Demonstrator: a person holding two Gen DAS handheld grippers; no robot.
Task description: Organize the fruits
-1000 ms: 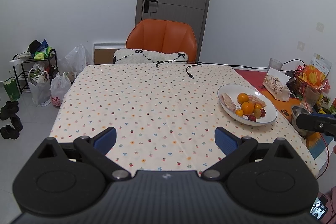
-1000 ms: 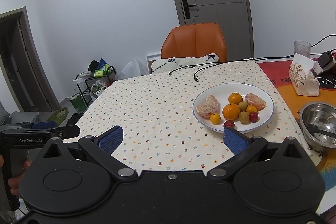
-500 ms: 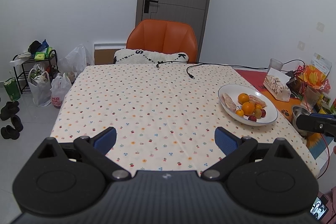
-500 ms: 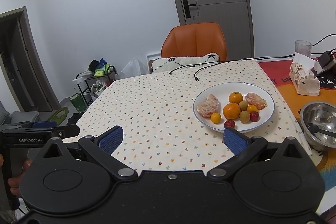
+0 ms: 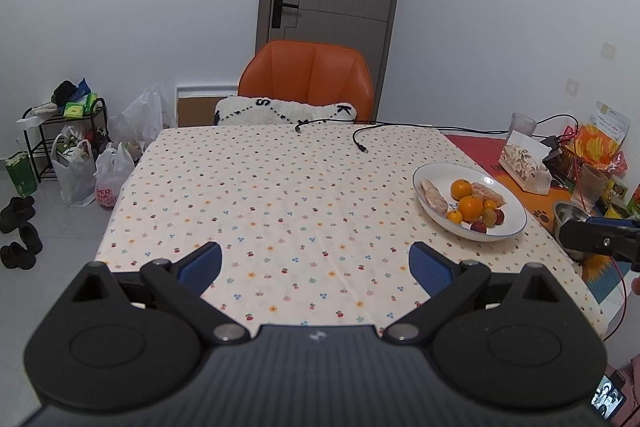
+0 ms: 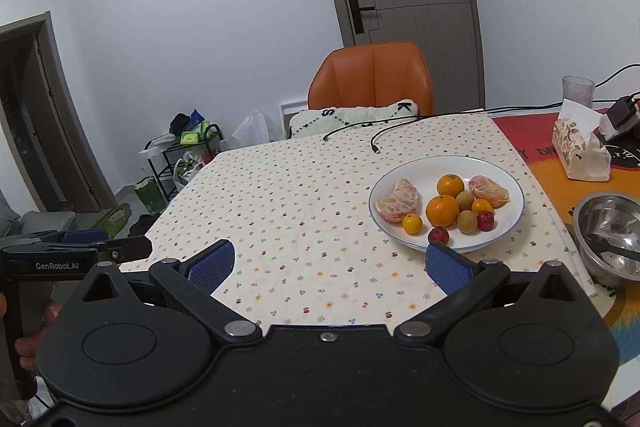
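- Meanwhile, both the left hand-held gripper (image 5: 316, 263) and right hand-held gripper (image 6: 330, 261) hover spread wide, empty, above the floral-clothed surface (image 6: 288, 203).
- Fruits sit heaped in a white plate (image 6: 512, 215): firm, round mandarins (image 6: 442, 209) likely roll; peeled citrus halves (image 6: 398, 205) look soft, best pinched gently across the middle.

Home dining room, clothed table (image 5: 280, 195), orange chair (image 5: 308, 79), shoes (image 5: 18, 227)

The counter (image 6: 304, 203) wears a cream cloth dotted with small orange, red and blue flowers. The white plate (image 6: 508, 219) has a thin blue rim. On it lie orange tangerines (image 6: 442, 209), pale pink peeled segments (image 6: 396, 205), dark red fruits (image 6: 485, 220) at 5 o'clock. Each black tool (image 6: 327, 263) carries blue pads (image 6: 210, 264).
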